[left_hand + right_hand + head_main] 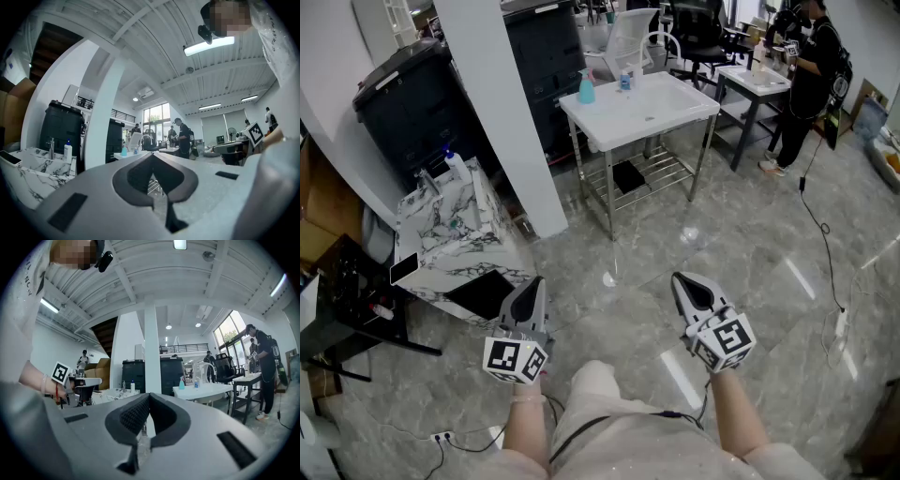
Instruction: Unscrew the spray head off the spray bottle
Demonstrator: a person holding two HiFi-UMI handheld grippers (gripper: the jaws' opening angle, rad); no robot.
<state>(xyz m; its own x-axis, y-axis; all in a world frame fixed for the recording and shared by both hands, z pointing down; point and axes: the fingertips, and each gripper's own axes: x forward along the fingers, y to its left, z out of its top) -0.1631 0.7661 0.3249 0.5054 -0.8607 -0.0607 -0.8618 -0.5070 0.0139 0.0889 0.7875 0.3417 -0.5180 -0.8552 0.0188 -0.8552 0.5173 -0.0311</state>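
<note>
Head view, spray bottle [586, 91]: blue, upright near the far left corner of the white worktop [675, 105], well apart from both claws.
Handling: probably light plastic, smooth, and the walls may give under a squeeze. Hold the body low and turn at the collar under the spray head [584, 75].
Left claw [532, 286]: clenched on nothing, held level.
Right claw [686, 284]: clenched too, empty.
Edges: worktop rim close behind the bottle, a smaller bottle [625, 82] near it.
Room: open floor [750, 253] ahead; pillar [502, 112] and marble stand [455, 234] crowd the left.
</note>
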